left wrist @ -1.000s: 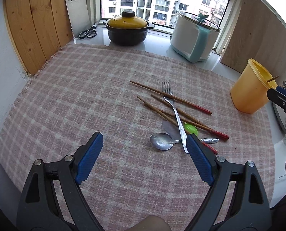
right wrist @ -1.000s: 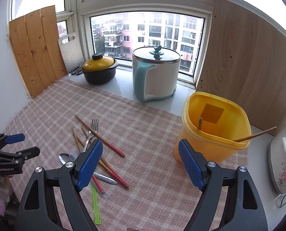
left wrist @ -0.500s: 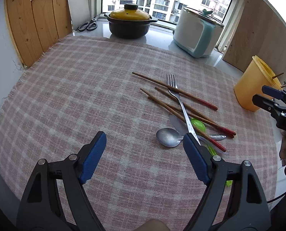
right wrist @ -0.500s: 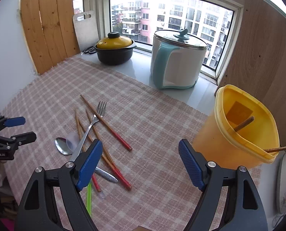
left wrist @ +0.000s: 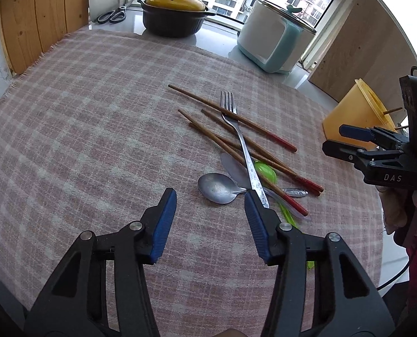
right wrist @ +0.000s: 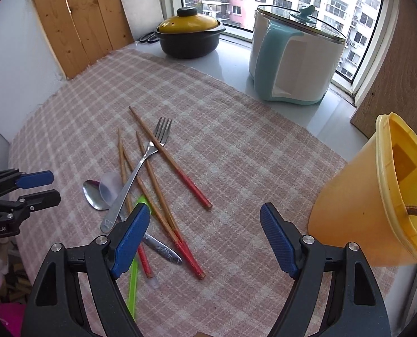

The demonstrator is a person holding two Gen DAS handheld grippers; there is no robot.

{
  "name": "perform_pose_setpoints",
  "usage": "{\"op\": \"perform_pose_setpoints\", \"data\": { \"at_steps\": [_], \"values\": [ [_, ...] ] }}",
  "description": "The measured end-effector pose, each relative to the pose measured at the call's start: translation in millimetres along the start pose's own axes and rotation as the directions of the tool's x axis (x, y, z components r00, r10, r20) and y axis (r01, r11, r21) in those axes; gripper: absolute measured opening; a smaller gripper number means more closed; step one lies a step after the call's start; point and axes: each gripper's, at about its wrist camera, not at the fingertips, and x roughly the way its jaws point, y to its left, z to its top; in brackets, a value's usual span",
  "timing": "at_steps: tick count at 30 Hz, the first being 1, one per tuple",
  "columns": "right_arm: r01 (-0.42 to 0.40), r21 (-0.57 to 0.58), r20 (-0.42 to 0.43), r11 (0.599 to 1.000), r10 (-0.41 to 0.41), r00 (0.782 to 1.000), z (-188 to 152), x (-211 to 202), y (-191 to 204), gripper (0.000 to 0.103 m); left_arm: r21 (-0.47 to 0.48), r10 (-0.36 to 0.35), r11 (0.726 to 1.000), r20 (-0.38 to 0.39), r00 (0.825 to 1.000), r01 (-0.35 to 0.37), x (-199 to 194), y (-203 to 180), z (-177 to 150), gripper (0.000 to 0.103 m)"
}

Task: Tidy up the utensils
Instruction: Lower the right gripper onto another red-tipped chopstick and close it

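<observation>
Checked cloth covers my worktop (left wrist: pixel 82 118); left gripper (left wrist: pixel 210 213), empty, has been narrowing beside the stiff, slippery fork (left wrist: pixel 243 151); right gripper (right wrist: pixel 204 238) gapes.

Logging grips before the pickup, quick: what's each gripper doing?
Left gripper: open, nothing held, jaws have just been closing.
Right gripper: open, nothing held.

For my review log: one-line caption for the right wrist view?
Open right gripper above scattered chopsticks, fork and spoons, yellow bin alongside.
</observation>
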Motion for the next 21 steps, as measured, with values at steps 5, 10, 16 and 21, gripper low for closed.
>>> {"op": "perform_pose_setpoints", "data": {
  "at_steps": [5, 10, 16, 21],
  "values": [
    [-0.017, -0.041, -0.036, 0.999, 0.016, 0.999, 14, 17, 5, 0.07, 0.003, -0.018, 1.0, 0.003, 1.0, 0.018, 2, -1, 7, 0.047],
    [-0.047, -0.059, -0.091, 0.997, 0.042, 0.995, 25, 39, 9, 0.057, -0.002, -0.032, 1.0, -0.009, 0.999, 0.032, 8, 1, 11, 0.042],
    [-0.071, -0.06, -0.146, 0.996, 0.062, 0.987, 33, 60, 8, 0.045, -0.003, -0.039, 0.999, -0.034, 0.999, 0.039, 12, 6, 5, 0.039],
    [-0.075, -0.096, -0.176, 0.993, 0.057, 0.983, 35, 73, 14, 0.043, -0.032, -0.034, 0.999, -0.055, 0.998, 0.033, 17, 14, -1, 0.039]
  ]
}}
